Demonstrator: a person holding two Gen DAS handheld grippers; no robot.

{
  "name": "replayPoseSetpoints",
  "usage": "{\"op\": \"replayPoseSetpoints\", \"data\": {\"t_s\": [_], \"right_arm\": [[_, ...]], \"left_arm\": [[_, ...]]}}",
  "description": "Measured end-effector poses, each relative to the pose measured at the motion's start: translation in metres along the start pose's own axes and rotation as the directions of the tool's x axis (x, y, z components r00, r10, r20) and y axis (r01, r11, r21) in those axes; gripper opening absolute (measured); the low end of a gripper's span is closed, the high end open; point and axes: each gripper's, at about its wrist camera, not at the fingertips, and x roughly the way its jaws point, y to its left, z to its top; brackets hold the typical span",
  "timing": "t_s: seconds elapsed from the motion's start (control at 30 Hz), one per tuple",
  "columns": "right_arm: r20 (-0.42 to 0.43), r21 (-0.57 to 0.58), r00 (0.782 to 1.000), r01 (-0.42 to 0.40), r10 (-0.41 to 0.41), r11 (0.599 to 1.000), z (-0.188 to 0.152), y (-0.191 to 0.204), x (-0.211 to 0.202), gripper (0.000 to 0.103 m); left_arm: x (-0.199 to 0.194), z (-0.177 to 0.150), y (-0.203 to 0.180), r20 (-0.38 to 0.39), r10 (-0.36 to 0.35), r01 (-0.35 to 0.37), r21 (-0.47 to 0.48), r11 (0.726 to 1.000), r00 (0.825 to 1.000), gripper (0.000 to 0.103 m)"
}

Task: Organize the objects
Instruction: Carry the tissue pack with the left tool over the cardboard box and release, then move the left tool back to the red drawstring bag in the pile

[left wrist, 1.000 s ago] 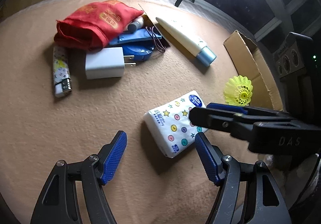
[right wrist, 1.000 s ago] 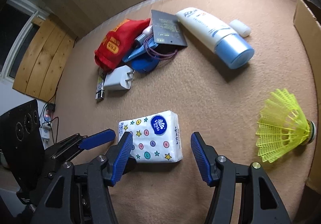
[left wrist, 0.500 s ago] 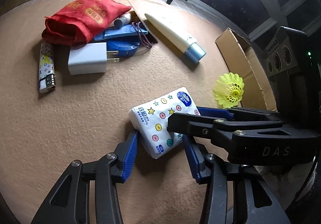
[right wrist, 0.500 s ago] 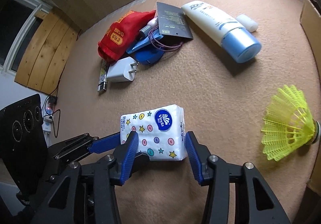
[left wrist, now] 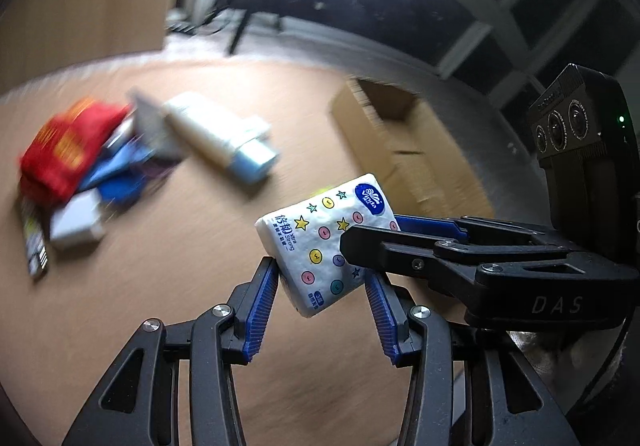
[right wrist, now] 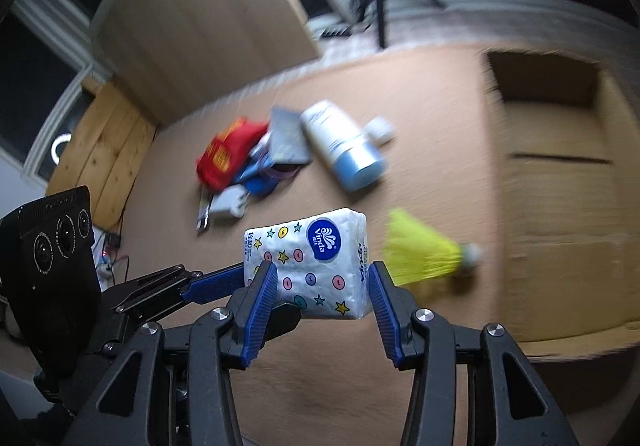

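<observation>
Both grippers hold one object: a white plastic-wrapped tissue pack printed with stars and coloured dots [left wrist: 326, 246], raised clear of the tan carpeted surface [left wrist: 160, 286]. Left gripper [left wrist: 322, 282]: blue ribbed pads pressed on either side of the pack's near end. Right gripper [right wrist: 322, 286]: pads clamped on the pack's two long sides, blue logo facing up.

In the left wrist view the right gripper's black arm crosses from the right and overlaps the pack's right edge.

Background blurred. An open brown cardboard box [right wrist: 560, 174] sits at the right of the surface. A yellow plastic shuttlecock [right wrist: 424, 252] lies on its side near the box wall, just behind the pack. Farther back, well apart from the pack, a white tube with a pale blue cap [right wrist: 344, 150] lies beside a heap: red fabric pouch [right wrist: 228, 152], white plug-in charger [right wrist: 230, 202], blue items underneath.
</observation>
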Motion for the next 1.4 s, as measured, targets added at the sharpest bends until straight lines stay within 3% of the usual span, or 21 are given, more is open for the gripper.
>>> {"op": "replayPoseSetpoints", "data": {"t_s": [0.2,0.4,0.7,0.73,0.77,0.83,1.1,1.4], "right_arm": [[0.092,0.067,0.993,0.064,-0.07,0.996,-0.007,-0.049,-0.037,0.044],[0.128,0.134,0.984,0.104,-0.121,0.986,-0.008,-0.095,-0.064,0.044],[0.145,0.175,0.97,0.169,-0.195,0.97,-0.009,-0.132,-0.077,0.044],[0.148,0.175,0.968,0.178,-0.204,0.968,-0.01,-0.134,-0.079,0.05],[0.149,0.177,0.964,0.192,-0.219,0.965,-0.01,-0.135,-0.079,0.054],[0.159,0.194,0.952,0.228,-0.26,0.954,-0.011,-0.136,-0.082,0.063],[0.164,0.204,0.952,0.223,-0.258,0.953,-0.012,-0.124,-0.078,0.063],[0.164,0.167,0.965,0.178,-0.205,0.97,-0.016,-0.086,-0.057,0.064]], "left_arm": [[0.024,0.03,-0.059,0.007,-0.06,0.059,0.085,0.995,0.998,0.049],[0.051,0.047,-0.109,-0.008,-0.094,0.094,0.145,0.985,0.996,0.049],[0.089,0.059,-0.15,-0.04,-0.106,0.112,0.184,0.977,0.994,0.049],[0.09,0.06,-0.152,-0.04,-0.097,0.103,0.186,0.977,0.994,0.056],[0.092,0.06,-0.151,-0.039,-0.091,0.096,0.185,0.978,0.995,0.067],[0.089,0.059,-0.151,-0.022,-0.078,0.08,0.184,0.98,0.997,0.073],[0.071,0.055,-0.119,0.008,-0.03,0.029,0.144,0.989,1.0,0.073],[0.026,0.036,-0.047,0.038,0.065,-0.067,0.043,0.997,0.997,0.073]]}}
